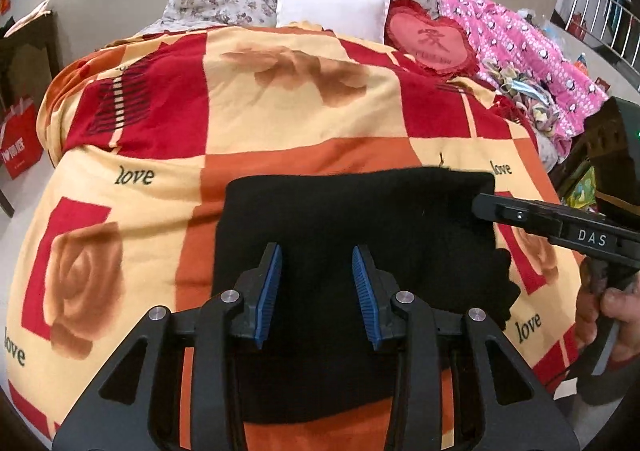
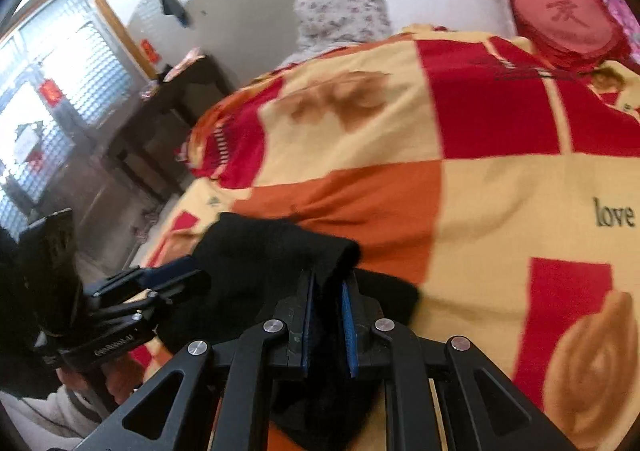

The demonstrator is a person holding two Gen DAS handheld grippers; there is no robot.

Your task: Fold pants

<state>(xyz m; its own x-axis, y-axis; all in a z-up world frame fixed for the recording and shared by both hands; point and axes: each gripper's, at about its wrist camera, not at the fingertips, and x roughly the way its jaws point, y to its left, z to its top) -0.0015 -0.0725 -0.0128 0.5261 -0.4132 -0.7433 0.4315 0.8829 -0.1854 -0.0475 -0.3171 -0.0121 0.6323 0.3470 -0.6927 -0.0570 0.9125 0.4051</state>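
While clamped on a raised fold of black pants [image 2: 280, 251] at lower centre, right gripper [image 2: 328, 315] blurred, left gripper [image 1: 318, 291] spread wide over pants [image 1: 360, 235], lower edge hidden, blanket [image 1: 300, 111] beneath.

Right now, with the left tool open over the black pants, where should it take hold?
Probably the near left corner of the black pants, coming from the left edge. The left tool hovers open above the middle, where the cloth lies flat on the blanket and offers no lip; the edge does. The right tool already pinches a raised fold on the right side.
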